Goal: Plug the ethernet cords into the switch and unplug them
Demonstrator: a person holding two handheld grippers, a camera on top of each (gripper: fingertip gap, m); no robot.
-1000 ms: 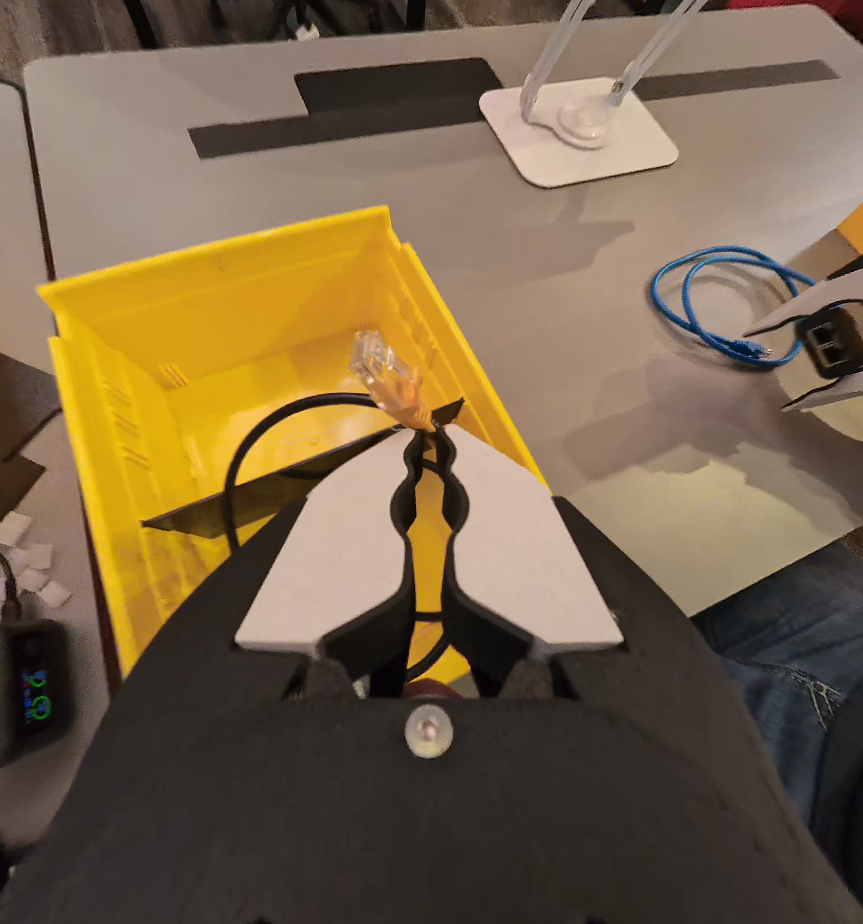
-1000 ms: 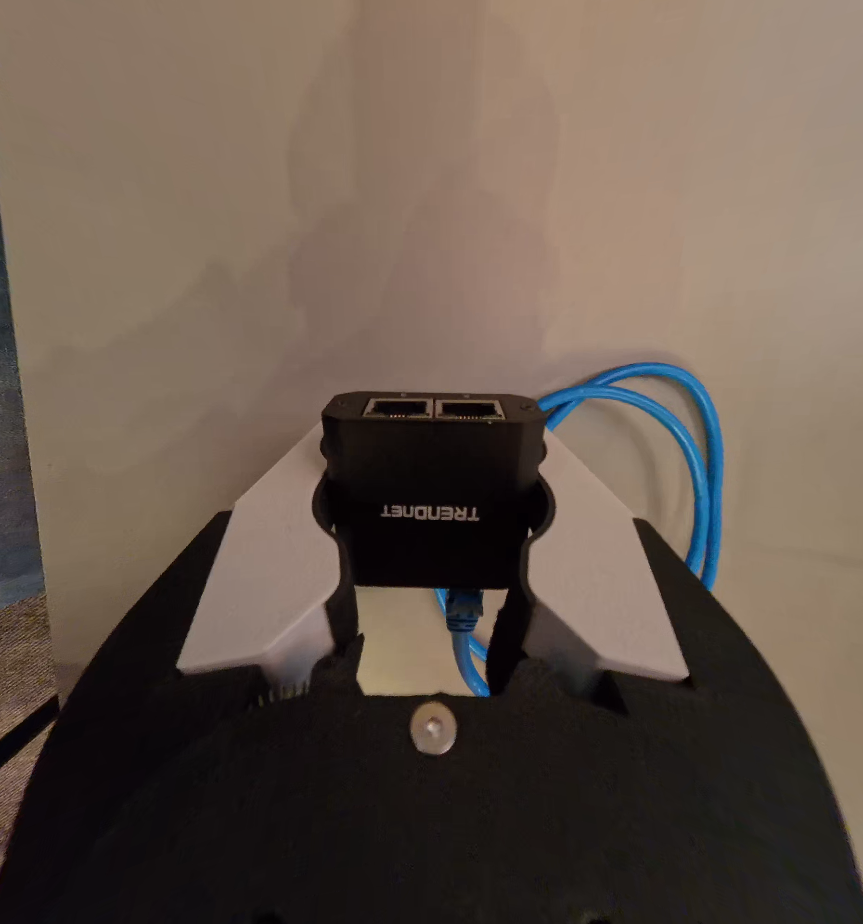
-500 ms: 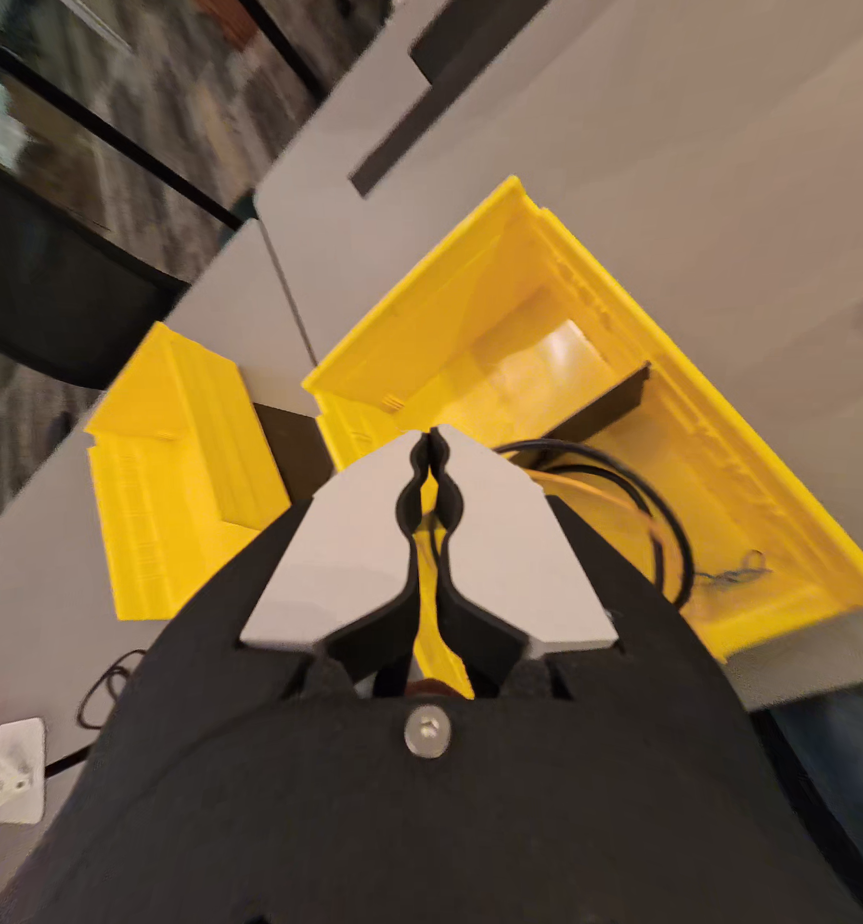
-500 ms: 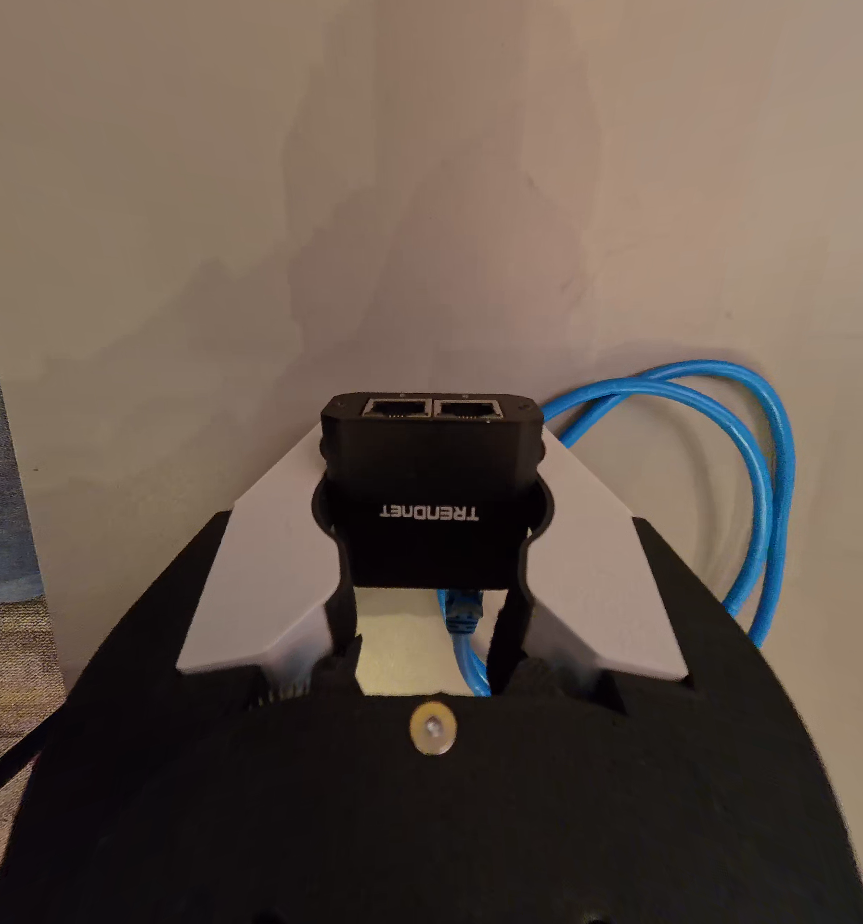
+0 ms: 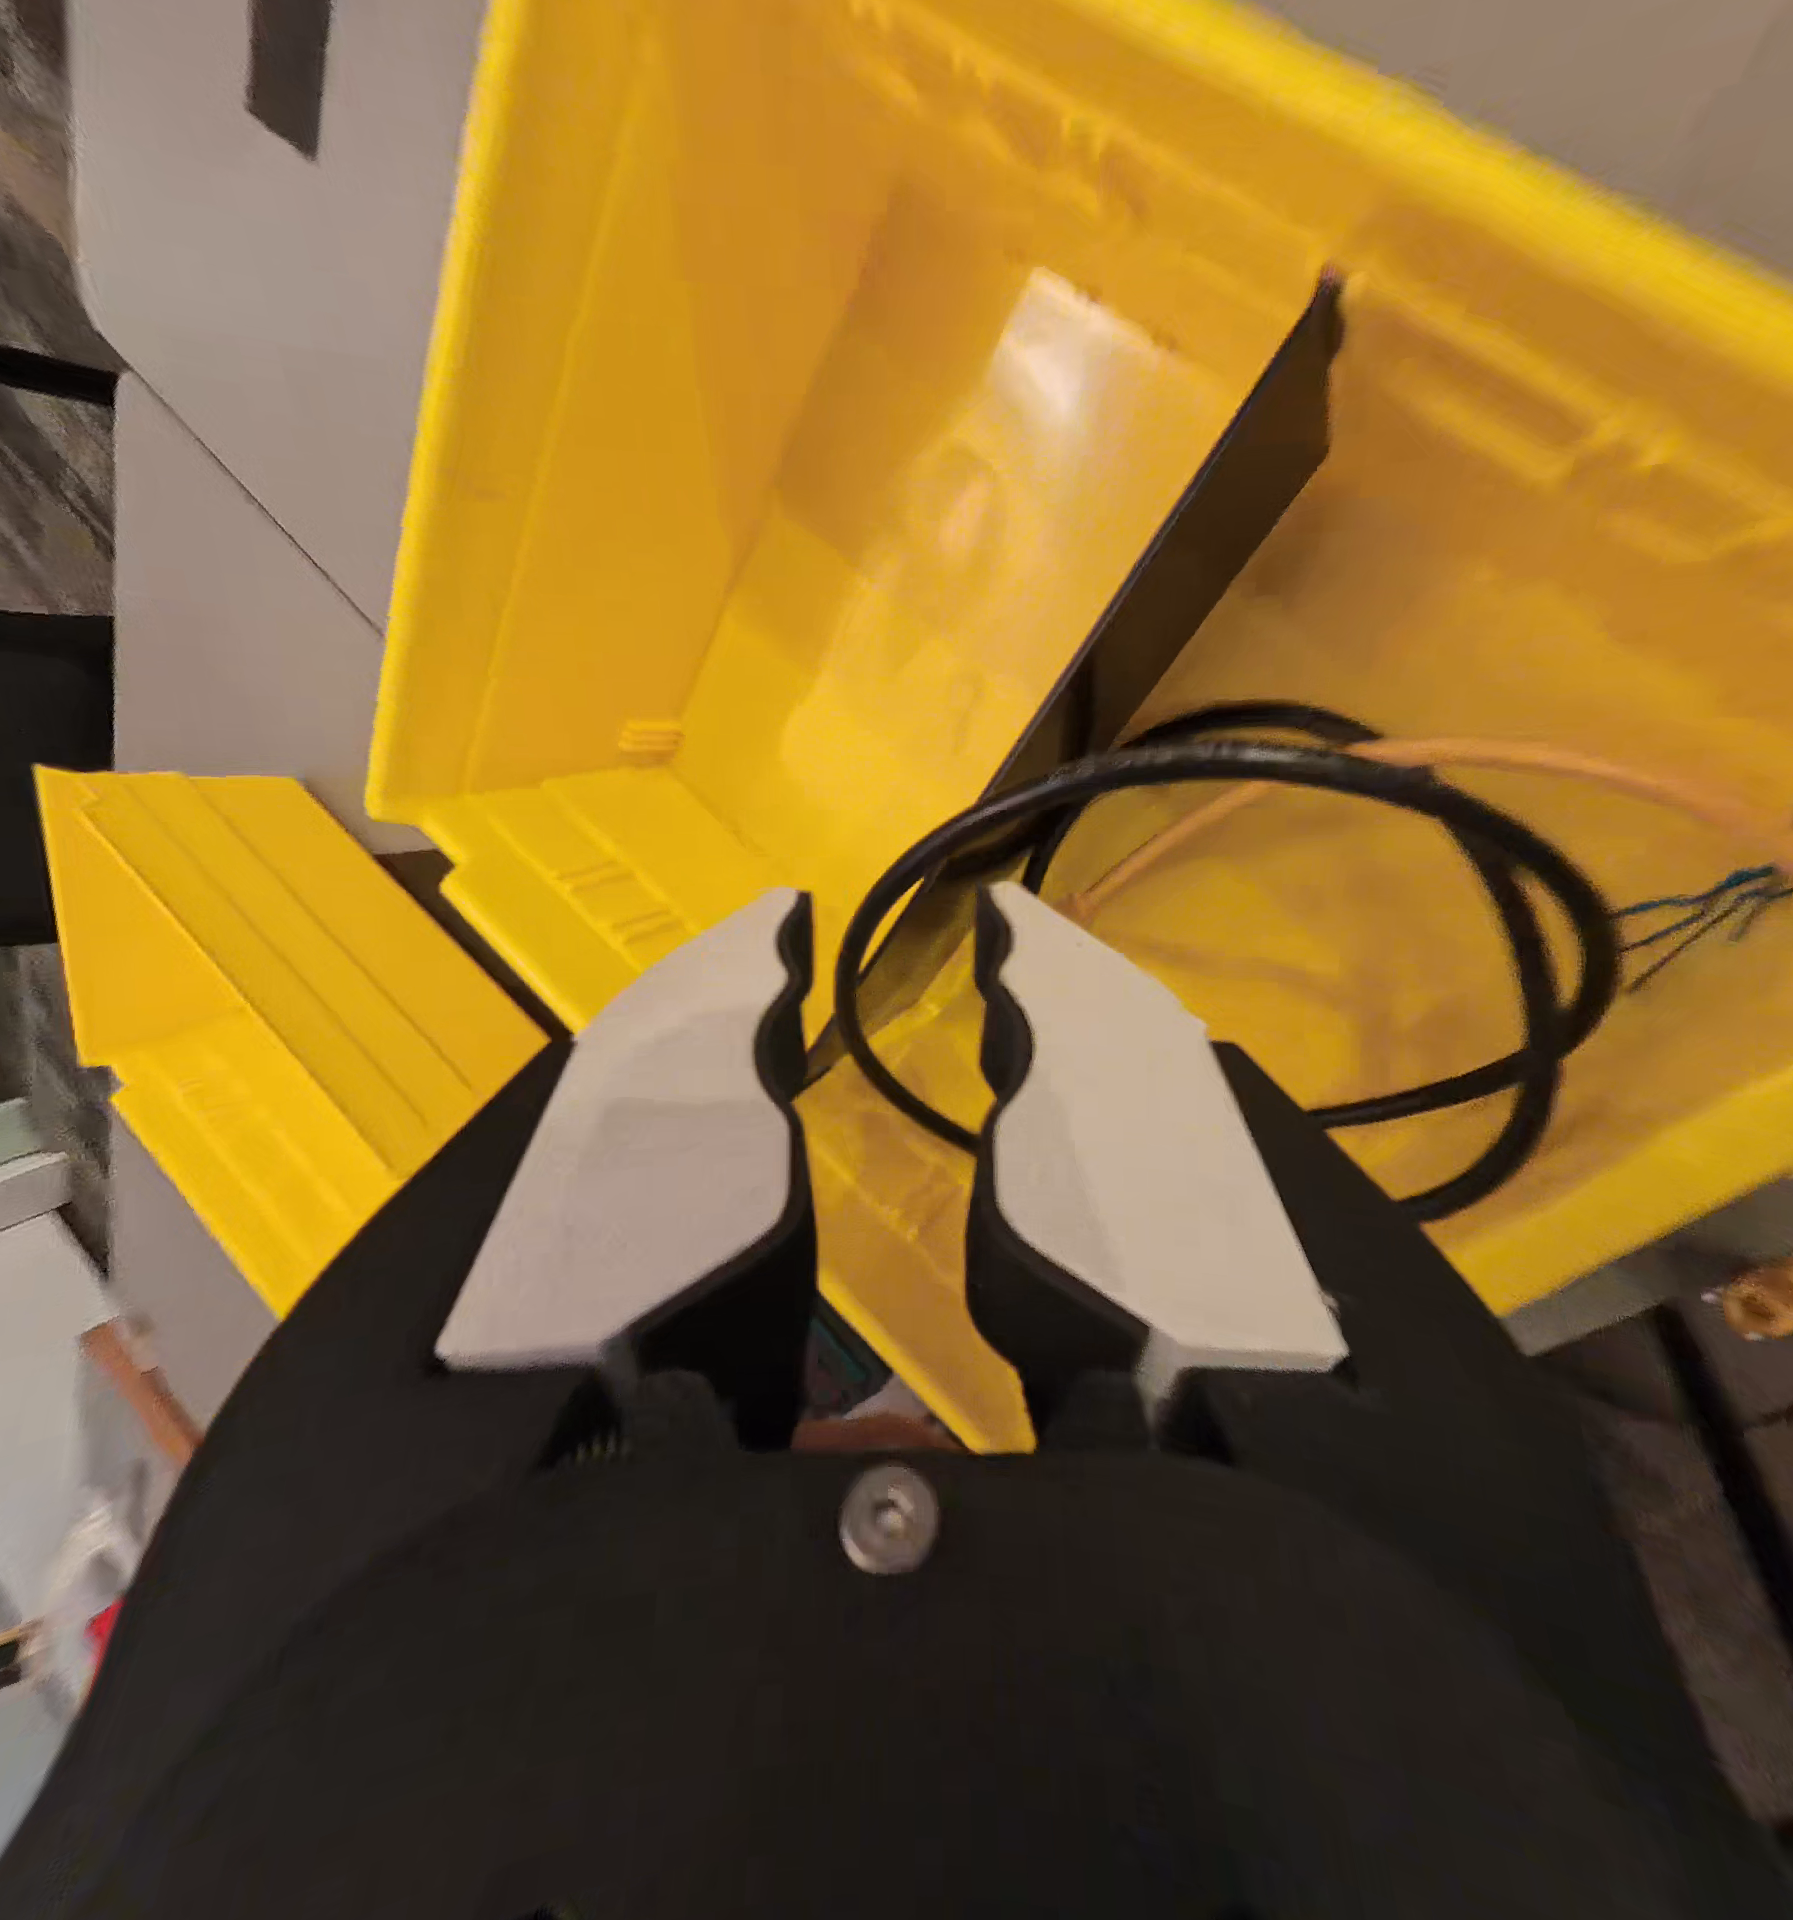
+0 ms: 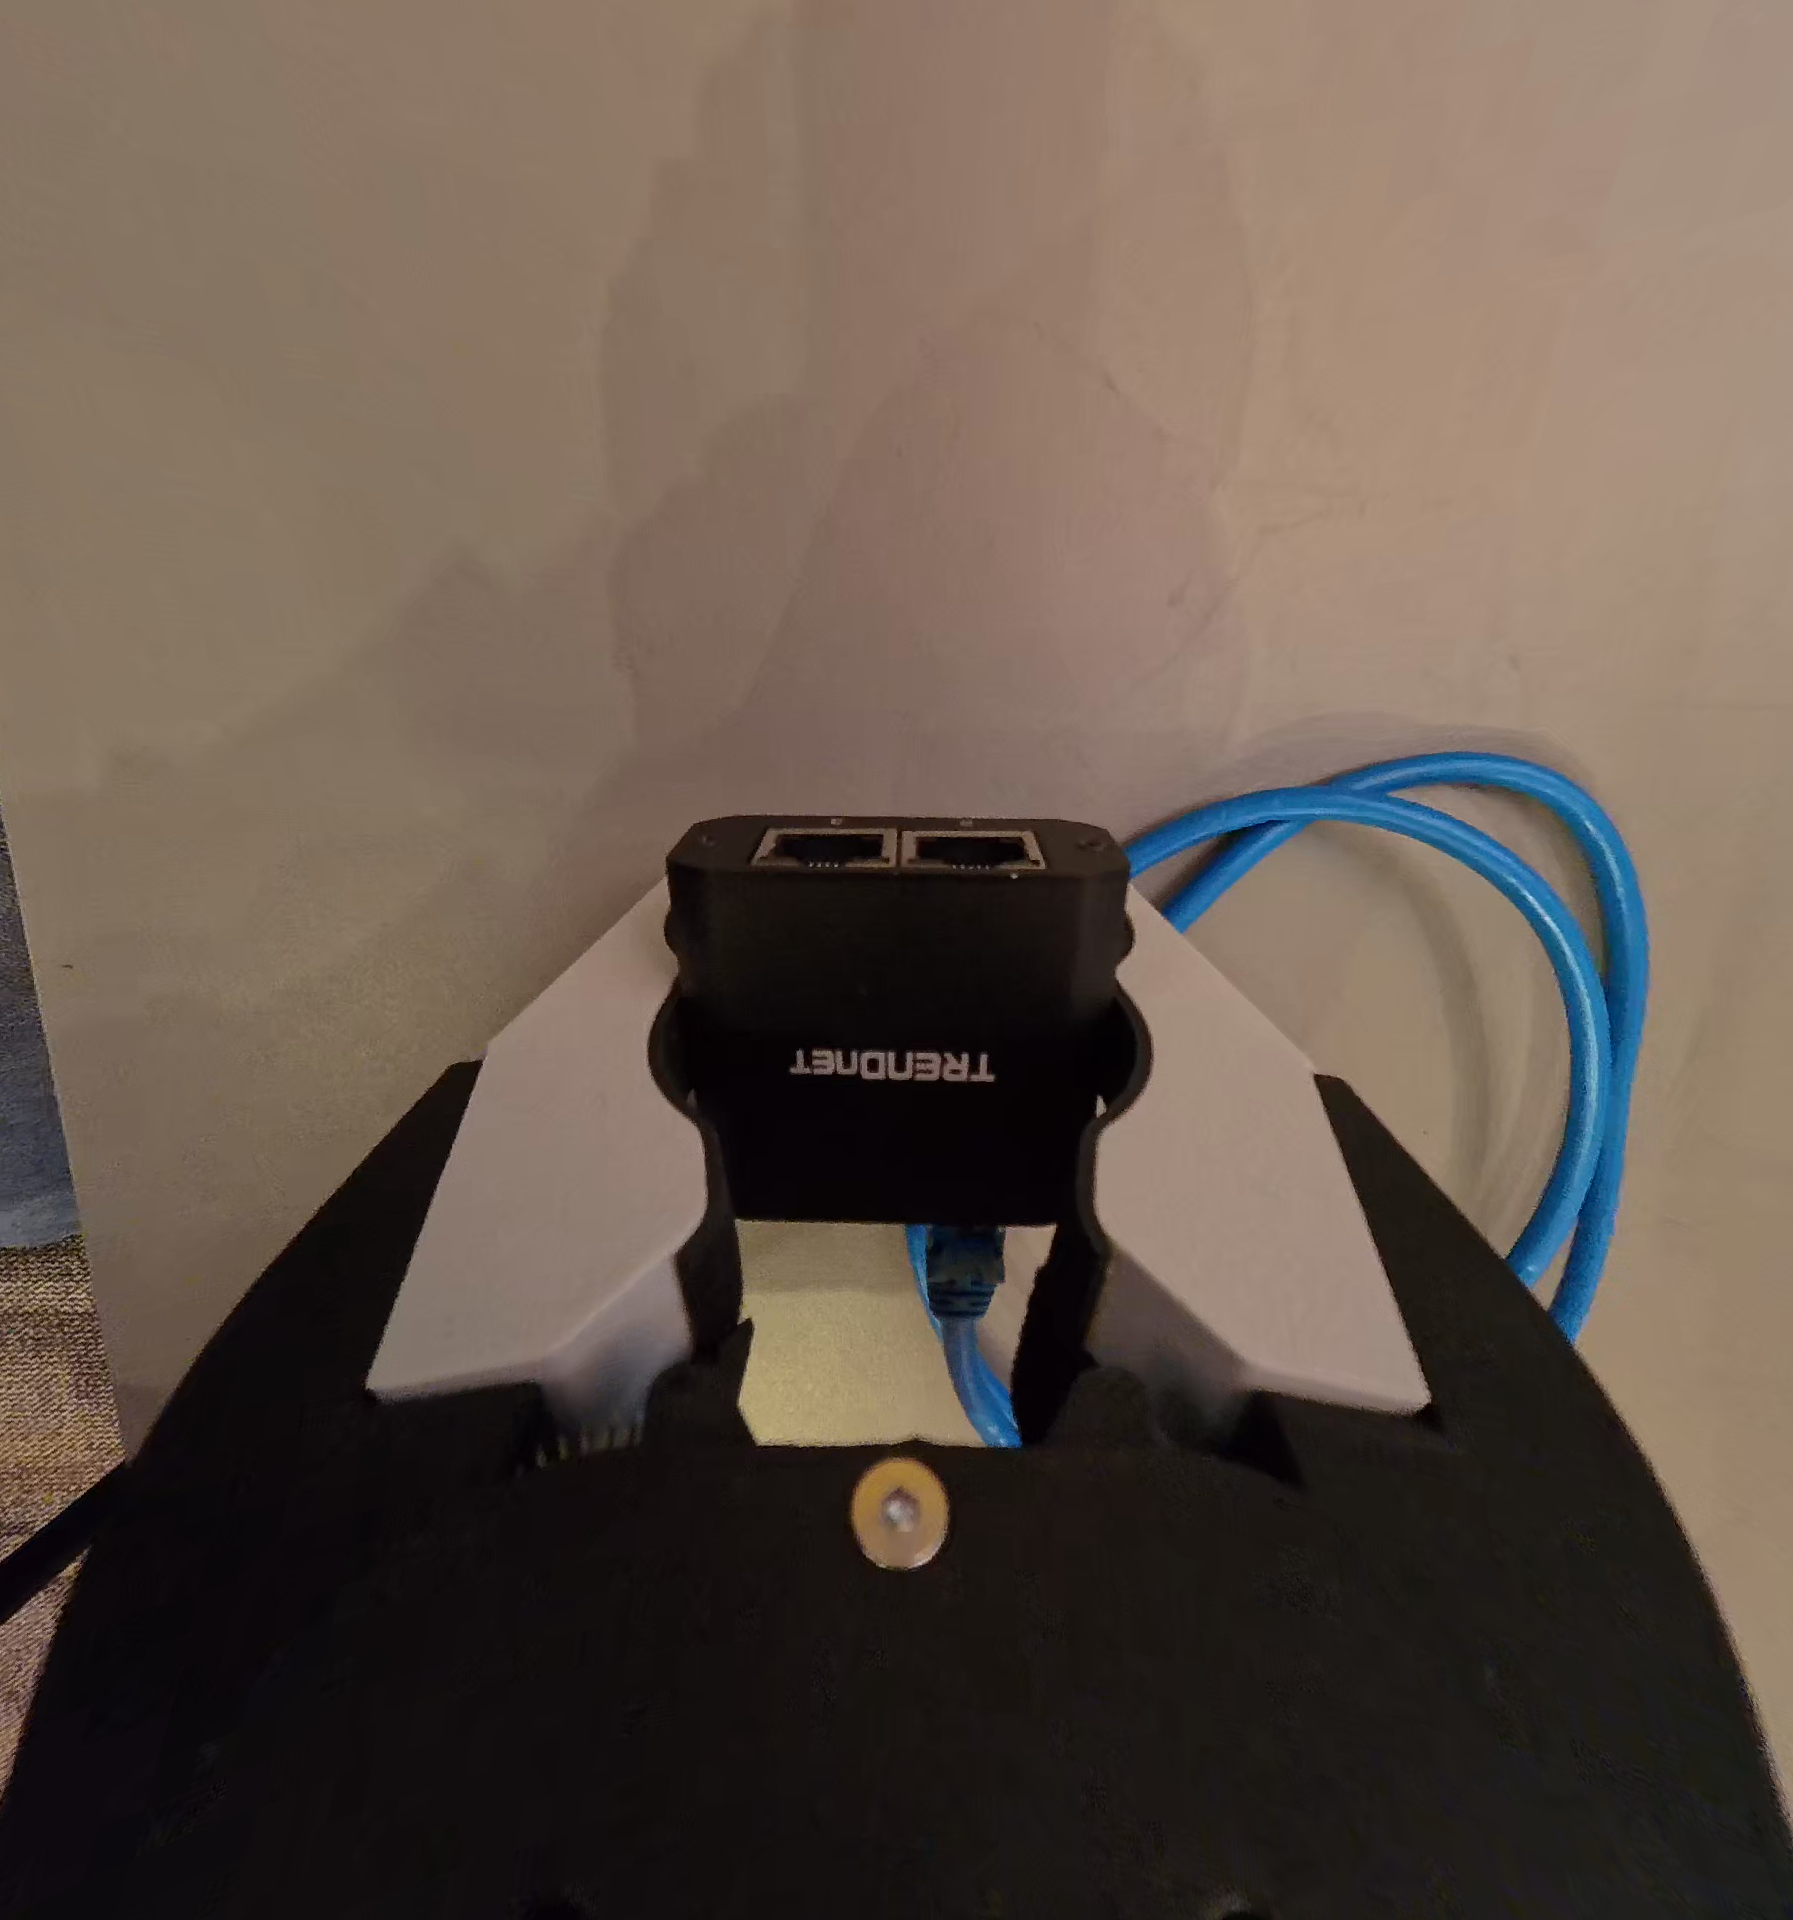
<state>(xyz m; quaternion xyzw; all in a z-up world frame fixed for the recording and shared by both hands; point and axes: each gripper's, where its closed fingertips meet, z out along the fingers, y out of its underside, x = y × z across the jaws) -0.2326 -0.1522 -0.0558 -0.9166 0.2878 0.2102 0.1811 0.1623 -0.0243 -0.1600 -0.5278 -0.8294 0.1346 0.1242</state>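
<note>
My left gripper (image 5: 892, 914) is open and empty above the near end of a large yellow bin (image 5: 975, 312). A coiled black ethernet cord (image 5: 1494, 821) and a thin orange cord (image 5: 1557, 758) lie in the bin's near compartment, beyond a black divider (image 5: 1214, 540). My right gripper (image 6: 897, 914) is shut on the small black switch (image 6: 897, 1039), held above the table with both front ports empty and facing away. A blue ethernet cord (image 6: 1557, 987) lies coiled on the table (image 6: 456, 520) to the right; its plug (image 6: 965, 1262) shows under the switch.
A smaller yellow bin (image 5: 248, 1018) stands to the left of the large one. The grey table (image 5: 237, 436) edge and dark floor (image 5: 19, 312) lie at the left. In the right wrist view, carpet (image 6: 9, 1403) shows past the table's left edge. My right fingertips sit around 45 cm from my left ones.
My left gripper let go of the orange-booted cord end and opened; the cord now lies in the bin. The left view swung and moved closer to the bin. The right gripper barely moved.
</note>
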